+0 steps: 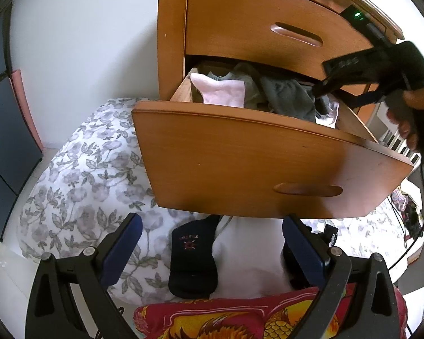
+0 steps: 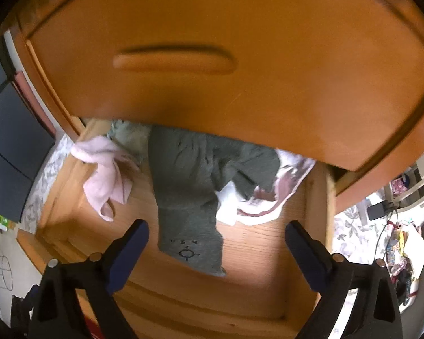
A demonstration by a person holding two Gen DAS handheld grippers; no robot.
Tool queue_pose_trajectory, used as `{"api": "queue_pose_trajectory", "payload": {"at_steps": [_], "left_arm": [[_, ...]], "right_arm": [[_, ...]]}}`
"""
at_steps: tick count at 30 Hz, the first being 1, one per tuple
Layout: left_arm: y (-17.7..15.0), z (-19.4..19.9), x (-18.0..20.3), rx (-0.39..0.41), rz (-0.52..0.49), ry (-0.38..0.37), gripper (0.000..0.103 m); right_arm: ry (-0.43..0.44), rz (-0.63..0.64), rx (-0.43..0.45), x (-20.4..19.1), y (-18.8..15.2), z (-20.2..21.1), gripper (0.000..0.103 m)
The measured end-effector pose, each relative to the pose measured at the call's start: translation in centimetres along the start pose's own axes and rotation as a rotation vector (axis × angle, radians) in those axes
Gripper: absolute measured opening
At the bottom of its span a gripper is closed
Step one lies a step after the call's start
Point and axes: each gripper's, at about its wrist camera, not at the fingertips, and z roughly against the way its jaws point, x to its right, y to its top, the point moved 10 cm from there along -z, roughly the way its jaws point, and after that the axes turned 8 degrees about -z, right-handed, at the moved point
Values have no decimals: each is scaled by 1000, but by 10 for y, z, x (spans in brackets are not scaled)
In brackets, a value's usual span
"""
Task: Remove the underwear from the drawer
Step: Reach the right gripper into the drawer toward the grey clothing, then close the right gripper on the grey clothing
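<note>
The drawer [image 2: 316,206] is pulled out, and the clothes sit in a heap at its back. The gray cloth [image 2: 189,197] lies on top, next to the pink cloth [image 2: 104,180]. The right gripper [image 2: 216,237] hangs over them, jaws wide, holding nothing. It could grab two pieces together. The left gripper [image 1: 212,234] waits low, also wide. The picture is blurry, so I can't tell which piece is underwear.

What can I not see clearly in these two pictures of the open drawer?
- Back of the drawer: hidden by the closed upper drawer front in the right wrist view.
- Right tongs tips: in the left wrist view, buried behind the grey garment.
- White and pink cloth: partly under the grey garment, type unclear.
- Right wrist view: blurred throughout.
</note>
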Motion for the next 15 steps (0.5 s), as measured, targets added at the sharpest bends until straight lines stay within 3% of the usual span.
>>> {"api": "queue_pose_trajectory", "payload": {"at_steps": [10, 15], "left_arm": [[-1, -3, 0, -8, 11, -31, 99], [-1, -5, 1, -16, 12, -47, 99]], "right_arm": [[9, -13, -18, -7, 10, -27, 86], [39, -28, -44, -10, 18, -40, 72]]}}
